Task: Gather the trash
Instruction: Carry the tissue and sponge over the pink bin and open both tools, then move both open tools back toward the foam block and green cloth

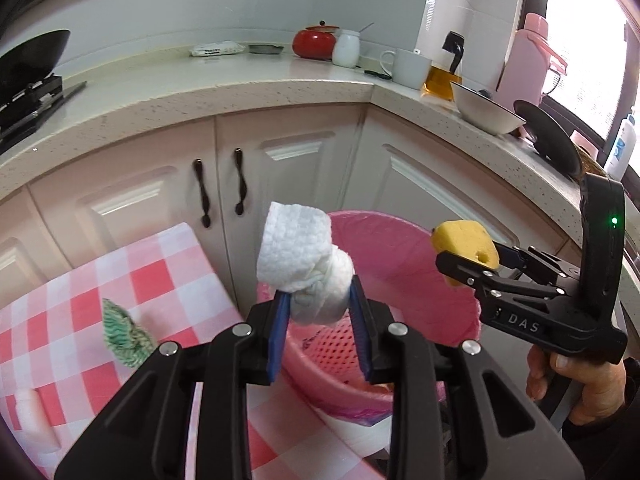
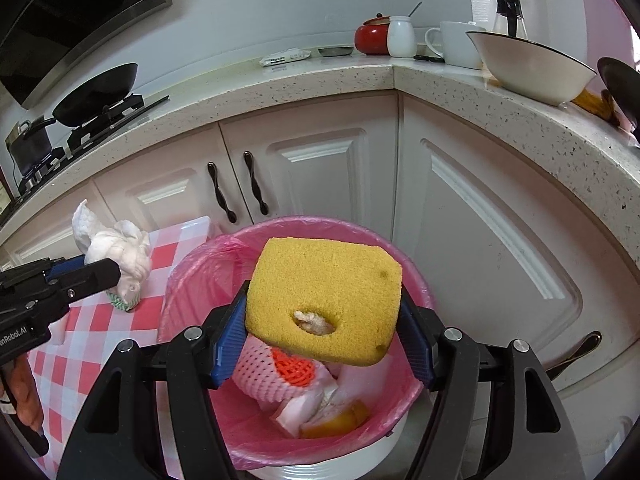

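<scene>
My left gripper (image 1: 318,300) is shut on a crumpled white paper towel (image 1: 298,256), held above the near rim of a pink-lined trash bin (image 1: 420,256). It also shows in the right wrist view (image 2: 114,254), at the left over the table. My right gripper (image 2: 322,308) is shut on a yellow sponge (image 2: 324,294) with a hole in it, held right above the bin (image 2: 412,280). The bin holds pink foam net, an orange net and other scraps. The sponge (image 1: 466,242) shows at the right in the left wrist view.
A table with a red-and-white checked cloth (image 1: 80,300) stands left of the bin, with a green-and-white wrapper (image 1: 124,334) on it. White cabinets (image 2: 320,168) and an L-shaped counter (image 2: 320,76) with a bowl, mug, jars and a stove are behind.
</scene>
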The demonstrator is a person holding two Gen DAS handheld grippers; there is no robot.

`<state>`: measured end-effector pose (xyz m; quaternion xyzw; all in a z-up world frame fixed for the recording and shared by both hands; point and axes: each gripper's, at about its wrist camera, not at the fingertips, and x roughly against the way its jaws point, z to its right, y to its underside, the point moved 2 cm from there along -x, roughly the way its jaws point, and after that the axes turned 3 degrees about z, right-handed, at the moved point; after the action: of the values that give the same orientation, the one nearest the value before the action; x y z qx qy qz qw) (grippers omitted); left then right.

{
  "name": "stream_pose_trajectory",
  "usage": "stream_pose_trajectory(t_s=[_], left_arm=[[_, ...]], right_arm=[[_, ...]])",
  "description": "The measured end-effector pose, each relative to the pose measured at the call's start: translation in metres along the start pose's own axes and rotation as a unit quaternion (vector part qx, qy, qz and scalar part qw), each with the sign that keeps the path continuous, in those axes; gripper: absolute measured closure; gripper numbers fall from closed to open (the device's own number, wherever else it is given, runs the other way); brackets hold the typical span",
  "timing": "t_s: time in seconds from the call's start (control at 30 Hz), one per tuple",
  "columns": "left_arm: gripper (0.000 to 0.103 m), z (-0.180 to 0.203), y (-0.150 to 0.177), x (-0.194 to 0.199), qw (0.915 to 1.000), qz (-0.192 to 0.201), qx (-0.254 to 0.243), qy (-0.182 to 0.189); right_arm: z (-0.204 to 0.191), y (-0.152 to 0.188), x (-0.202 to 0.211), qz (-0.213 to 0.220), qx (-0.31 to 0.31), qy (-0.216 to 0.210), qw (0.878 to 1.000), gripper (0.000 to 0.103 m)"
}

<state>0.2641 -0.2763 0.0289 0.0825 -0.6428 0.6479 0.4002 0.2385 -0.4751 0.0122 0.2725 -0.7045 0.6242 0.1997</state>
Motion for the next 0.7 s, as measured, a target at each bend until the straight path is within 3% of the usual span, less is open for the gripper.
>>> stream_pose_trajectory(t_s=[0.13,0.3,0.7], left_arm=[[0.07,0.005,0.001,-0.01,1.0,-0.006,0.001,0.007],[0.053,0.004,0.002,-0.015,0.9999,-0.012,0.007,0.009],[0.052,-0.028,0.017,0.018,0.9996,0.004,0.022,-0.019]], right_arm=[[0.004,0.001,-0.002,0.0,0.0,0.002,1.0,0.037],[0.006,0.003,-0.002,0.001,-0.005,0.004,1.0,0.031],[-0.007,0.006,0.008,0.012,-0.003,0.001,1.0,0.029]])
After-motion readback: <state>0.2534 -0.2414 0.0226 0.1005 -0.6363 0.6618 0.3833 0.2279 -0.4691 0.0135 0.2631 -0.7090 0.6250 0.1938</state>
